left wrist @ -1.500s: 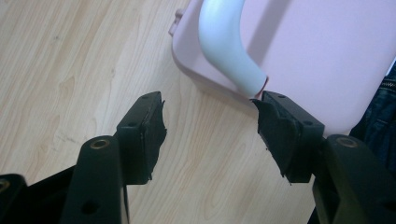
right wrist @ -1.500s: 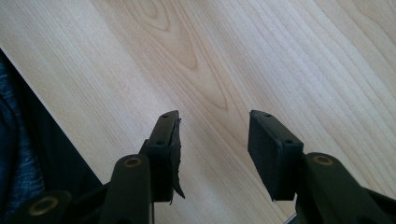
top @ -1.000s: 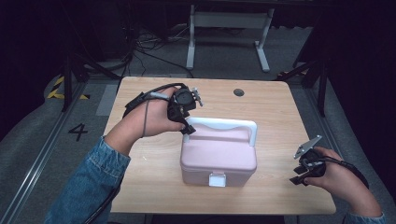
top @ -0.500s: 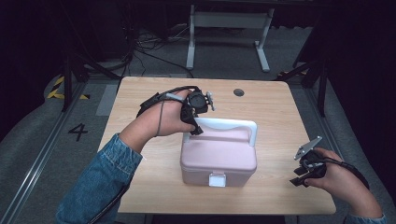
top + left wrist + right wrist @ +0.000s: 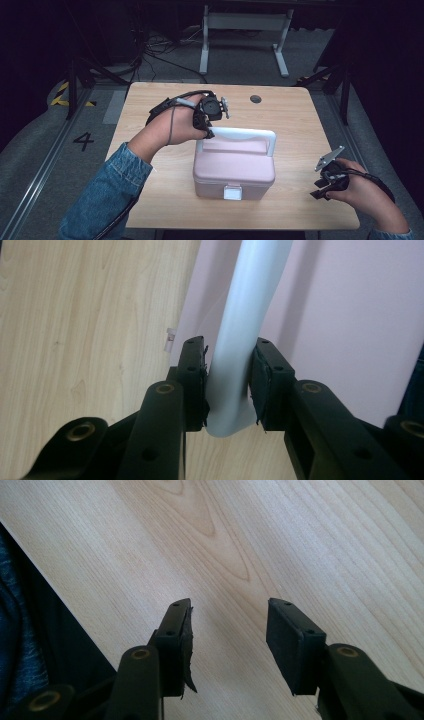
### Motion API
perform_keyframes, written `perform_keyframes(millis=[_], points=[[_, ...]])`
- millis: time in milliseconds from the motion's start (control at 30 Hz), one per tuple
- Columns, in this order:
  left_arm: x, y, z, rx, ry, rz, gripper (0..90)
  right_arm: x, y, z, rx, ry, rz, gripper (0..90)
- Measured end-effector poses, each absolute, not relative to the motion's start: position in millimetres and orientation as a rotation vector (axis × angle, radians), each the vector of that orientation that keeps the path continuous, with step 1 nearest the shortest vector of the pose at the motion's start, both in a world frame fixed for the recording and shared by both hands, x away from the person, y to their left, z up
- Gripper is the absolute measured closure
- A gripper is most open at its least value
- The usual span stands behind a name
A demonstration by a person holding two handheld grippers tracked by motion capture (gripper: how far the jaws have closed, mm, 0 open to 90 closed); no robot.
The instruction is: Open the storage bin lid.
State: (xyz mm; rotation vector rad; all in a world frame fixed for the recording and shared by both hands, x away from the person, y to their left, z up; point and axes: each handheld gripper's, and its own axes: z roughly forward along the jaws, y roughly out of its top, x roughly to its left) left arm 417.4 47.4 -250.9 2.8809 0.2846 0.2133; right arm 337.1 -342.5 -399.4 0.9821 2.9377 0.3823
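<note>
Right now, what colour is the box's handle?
Pale grey-white handle on a pink box; clearest in the left gripper view.

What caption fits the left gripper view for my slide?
Left gripper jaws, just closed, clamp the pale grey plastic handle of the pink plastic box on the light wooden table.

Left claw (image 5: pixel 229 385) jaws just closing (now clamped), right claw (image 5: pixel 227 645) agape, resting
</note>
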Motion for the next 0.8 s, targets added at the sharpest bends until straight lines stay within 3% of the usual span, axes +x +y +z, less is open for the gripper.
perform_keyframes(millis=[300,800], points=[[416.1,51.4,-238.0,2.839,0.314,0.122,71.9,336.6,-342.3,-398.9,0.982,2.937,0.385,54.4],[424.4,53.6,-217.4,2.797,0.354,0.115,72.1,336.2,-343.2,-398.3,0.981,2.933,0.387,54.3]])
